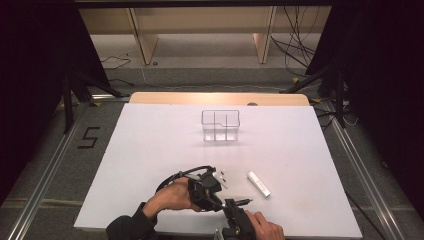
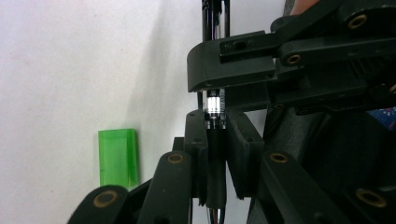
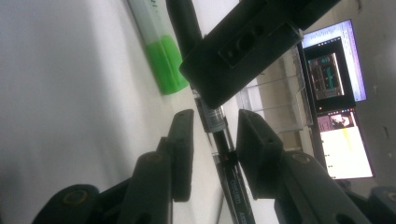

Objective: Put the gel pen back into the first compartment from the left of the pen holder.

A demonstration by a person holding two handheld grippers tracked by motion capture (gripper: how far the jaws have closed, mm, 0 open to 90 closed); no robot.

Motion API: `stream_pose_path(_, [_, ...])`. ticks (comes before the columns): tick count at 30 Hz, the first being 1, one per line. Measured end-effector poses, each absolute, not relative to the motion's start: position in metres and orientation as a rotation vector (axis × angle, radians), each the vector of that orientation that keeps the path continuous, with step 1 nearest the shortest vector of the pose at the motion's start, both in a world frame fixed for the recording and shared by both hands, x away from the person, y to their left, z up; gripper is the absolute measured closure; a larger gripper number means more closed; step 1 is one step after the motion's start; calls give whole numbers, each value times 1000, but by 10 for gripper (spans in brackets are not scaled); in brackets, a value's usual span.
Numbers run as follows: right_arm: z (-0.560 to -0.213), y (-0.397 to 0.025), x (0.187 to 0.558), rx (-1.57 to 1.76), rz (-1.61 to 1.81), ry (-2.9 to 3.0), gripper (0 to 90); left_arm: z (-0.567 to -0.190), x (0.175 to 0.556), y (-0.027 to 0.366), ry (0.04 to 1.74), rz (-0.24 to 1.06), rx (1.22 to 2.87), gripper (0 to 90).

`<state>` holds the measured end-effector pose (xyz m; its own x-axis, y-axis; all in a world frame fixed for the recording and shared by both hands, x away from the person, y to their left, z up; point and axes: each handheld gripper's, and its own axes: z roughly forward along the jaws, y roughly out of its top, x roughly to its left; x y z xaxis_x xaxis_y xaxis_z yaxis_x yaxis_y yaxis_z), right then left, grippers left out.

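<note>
Gripping pen (image 2: 214, 112): left tongs (image 2: 215, 140) | right tongs (image 3: 212, 140) released around it | highlighter (image 3: 161, 56) beside | organizer (image 1: 220, 126) far

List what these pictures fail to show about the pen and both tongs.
- Pen tip: left gripper view, covered by the right tongs.
- Pen print: right gripper view, blurred.
- Right tongs' grip: high view, too small.
- Highlighter top: right gripper view, cut by the edge.

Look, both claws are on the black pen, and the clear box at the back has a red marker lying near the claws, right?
Not quite: the marker lying near the left claw and right claw is green and white, not red, as the right gripper view shows. Both claws do meet at the black pen, and the clear box sits farther back.
</note>
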<state>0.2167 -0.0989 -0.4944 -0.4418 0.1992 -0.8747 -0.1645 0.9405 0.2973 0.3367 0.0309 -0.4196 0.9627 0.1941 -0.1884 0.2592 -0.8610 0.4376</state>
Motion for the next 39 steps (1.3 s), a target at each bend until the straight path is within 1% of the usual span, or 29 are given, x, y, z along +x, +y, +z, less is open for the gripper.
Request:
stream_pose_path(6, [-495,-98,216,2,402,1980,715,-421,336,30,325,-195,2641,788])
stream_pose_path(16, [-500,-96,215,-45,366,1996,788,-423,336,30,332,-219,2650,783])
stream_pose_path(20, [-501,-95,215,-59,363,2002,793,-424,337,30,340,-231,2646,774])
stream_pose_path(22, [-501,-96,214,-63,365,2011,794,-424,338,30,350,-236,2643,699])
stream_pose_path(24, [-501,-95,214,-62,364,2015,794,-424,339,30,359,-240,2646,657])
stream_pose_path(27, [-501,-96,214,-71,362,2017,794,-419,340,35,384,-196,2609,582])
stream_pose_path(32, [-501,-98,215,-65,367,2016,794,-413,342,44,394,-184,2584,553])
stream_pose_path(33, [-499,-99,215,-51,372,2021,795,-412,344,47,403,-179,2583,526])
stream_pose_path(35, [-498,-100,216,-51,374,2017,795,-410,346,55,446,-161,2564,525])
stream_pose_path(38, [-498,-101,216,-41,386,2014,795,-407,347,60,442,-151,2551,505])
stream_pose_path(39, [-496,-102,216,-32,401,2015,796,-405,347,62,449,-145,2538,470])
